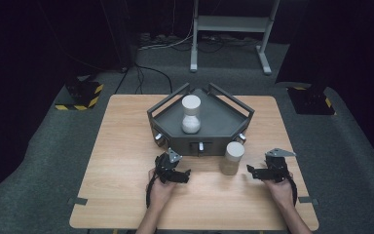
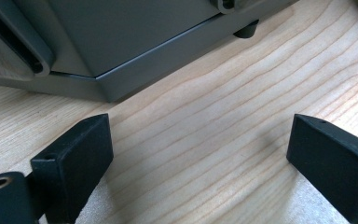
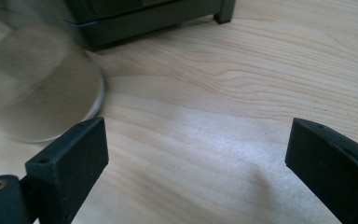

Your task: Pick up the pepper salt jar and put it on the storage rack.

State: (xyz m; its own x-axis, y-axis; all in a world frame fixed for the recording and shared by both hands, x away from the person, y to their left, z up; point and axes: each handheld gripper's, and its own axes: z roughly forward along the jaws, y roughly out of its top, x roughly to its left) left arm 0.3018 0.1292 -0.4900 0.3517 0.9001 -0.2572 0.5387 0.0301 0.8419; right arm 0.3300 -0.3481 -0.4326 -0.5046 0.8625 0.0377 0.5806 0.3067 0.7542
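- The pale cylinder [image 1: 232, 157] stands upright on the wooden desk [image 1: 126, 195], just in front of the grey tray [image 1: 224, 127] and close to its front right corner.
- The right gripper [image 1: 254, 171] rests low over the desk to the right of the cylinder, near it but not touching; its fingers [image 3: 70, 163] are spread wide with nothing between them.
- In the right gripper view the cylinder [image 3: 37, 93] shows blurred at the upper left, beyond and outside the left finger, with bare wood between the two fingers; the tray's dark base [image 3: 144, 18] runs along the top.
- The left gripper [image 1: 177, 174] sits on the desk to the left of the cylinder, well apart from it and just before the tray's front wall; its fingers [image 2: 74, 158] are also released and wide open over bare wood.
- A white waisted object [image 1: 191, 114] stands upright inside the tray, near its middle.
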